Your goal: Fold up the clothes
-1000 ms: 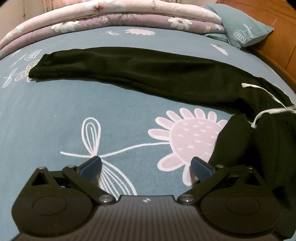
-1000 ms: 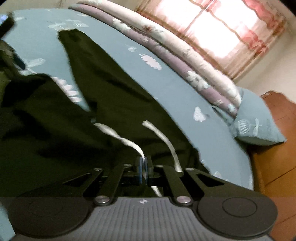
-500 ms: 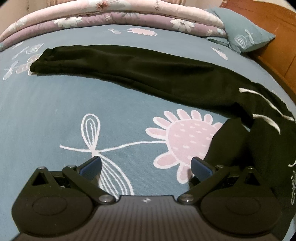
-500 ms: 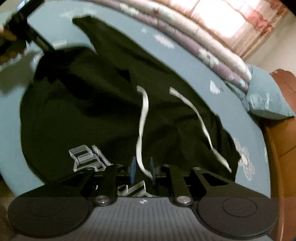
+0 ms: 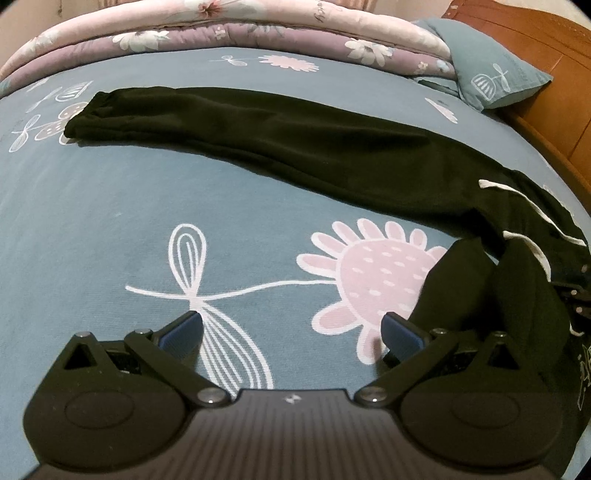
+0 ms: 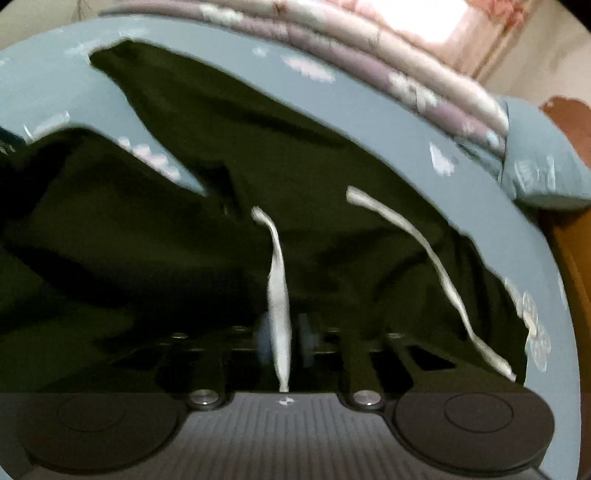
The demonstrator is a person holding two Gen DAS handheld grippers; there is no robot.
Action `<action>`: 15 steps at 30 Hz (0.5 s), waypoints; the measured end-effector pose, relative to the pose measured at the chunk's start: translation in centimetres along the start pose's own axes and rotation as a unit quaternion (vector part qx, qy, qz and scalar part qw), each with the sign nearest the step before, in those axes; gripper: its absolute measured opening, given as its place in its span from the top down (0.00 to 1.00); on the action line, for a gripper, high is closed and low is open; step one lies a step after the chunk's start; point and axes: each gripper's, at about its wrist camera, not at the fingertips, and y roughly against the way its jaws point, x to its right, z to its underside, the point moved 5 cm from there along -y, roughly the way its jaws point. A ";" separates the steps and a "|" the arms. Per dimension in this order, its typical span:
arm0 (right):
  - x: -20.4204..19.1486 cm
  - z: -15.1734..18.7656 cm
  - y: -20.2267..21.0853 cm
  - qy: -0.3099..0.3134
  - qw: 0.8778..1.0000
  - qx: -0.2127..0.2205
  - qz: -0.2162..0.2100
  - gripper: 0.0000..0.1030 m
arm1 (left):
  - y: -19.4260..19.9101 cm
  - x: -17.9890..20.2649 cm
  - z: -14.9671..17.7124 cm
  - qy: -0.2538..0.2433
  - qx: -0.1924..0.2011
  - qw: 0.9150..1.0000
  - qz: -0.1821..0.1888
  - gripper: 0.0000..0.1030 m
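Note:
Black sweatpants (image 5: 295, 147) lie on the blue flowered bed sheet (image 5: 110, 221), one leg stretched to the far left and the waist bunched at the right with white drawstrings (image 5: 532, 199). My left gripper (image 5: 291, 328) is open just above the sheet, and its right finger is next to the folded black cloth. In the right wrist view the sweatpants (image 6: 184, 240) fill the frame. My right gripper (image 6: 284, 332) sits at the waist with its pads a little apart. One white drawstring (image 6: 277, 280) hangs between them, and the other drawstring (image 6: 443, 273) lies to the right.
A folded pink and purple quilt (image 5: 258, 33) runs along the far side of the bed. A blue pillow (image 5: 491, 74) leans on the wooden headboard (image 5: 554, 92) at the right. A bright curtained window (image 6: 424, 14) is behind the quilt.
My right gripper has gone from shut on the waist to slightly parted, and the waist has dropped flat onto the bed. The left gripper has barely moved.

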 end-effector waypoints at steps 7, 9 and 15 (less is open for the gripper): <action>-1.9 2.3 4.4 0.003 1.000 0.009 0.001 0.82 | 0.5 0.1 -0.1 0.005 0.002 1.000 0.004 0.01; -2.4 2.7 5.7 0.003 1.000 0.012 0.011 0.60 | 0.8 0.2 -0.1 0.005 0.004 1.000 0.005 0.01; -6.4 2.3 8.4 -0.003 0.999 0.037 0.001 0.49 | 2.1 0.3 0.1 0.000 0.007 1.000 0.013 0.01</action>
